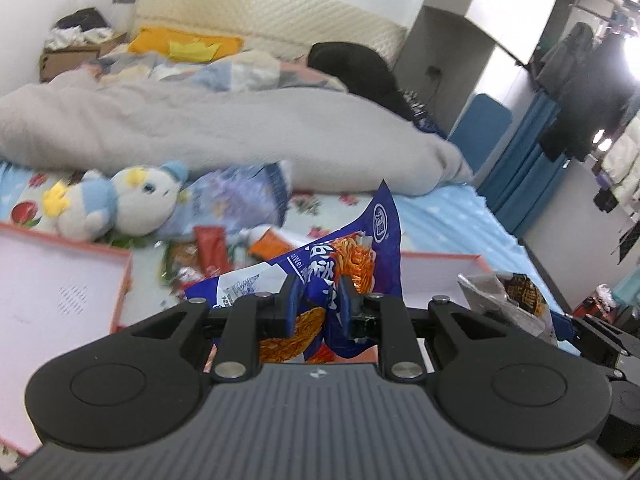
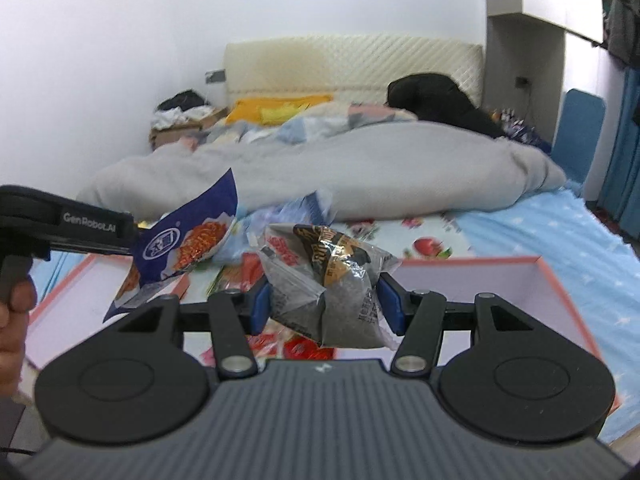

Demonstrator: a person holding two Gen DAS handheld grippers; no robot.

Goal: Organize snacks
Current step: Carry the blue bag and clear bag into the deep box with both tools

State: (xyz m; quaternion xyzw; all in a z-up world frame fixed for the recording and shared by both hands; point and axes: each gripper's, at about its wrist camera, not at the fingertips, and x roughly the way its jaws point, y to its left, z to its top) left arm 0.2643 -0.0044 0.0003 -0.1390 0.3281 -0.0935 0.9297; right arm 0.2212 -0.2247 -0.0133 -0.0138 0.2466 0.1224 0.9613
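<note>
My left gripper (image 1: pixel 318 304) is shut on a blue noodle-snack packet (image 1: pixel 352 248), which sticks up crumpled above its pads, held in the air over the bed. That same blue packet (image 2: pixel 188 236) shows at the left of the right wrist view, in the other tool. My right gripper (image 2: pixel 326 304) is shut on a clear bag of dark seeds with a black-and-gold label (image 2: pixel 332 280), its pads pressing both sides. The seed bag (image 1: pixel 504 300) also appears at the right of the left wrist view. Several loose snack packets (image 1: pixel 208 252) lie on the sheet between two pink-rimmed boxes.
A pink-rimmed white box (image 1: pixel 120 280) lies at left, another pink-rimmed box (image 2: pixel 548 276) at right. A plush toy (image 1: pixel 120 204) and a grey duvet (image 1: pixel 200 128) lie further up the bed. A person's hand (image 2: pixel 14 320) holds the left tool. A wardrobe and hanging clothes stand to the right.
</note>
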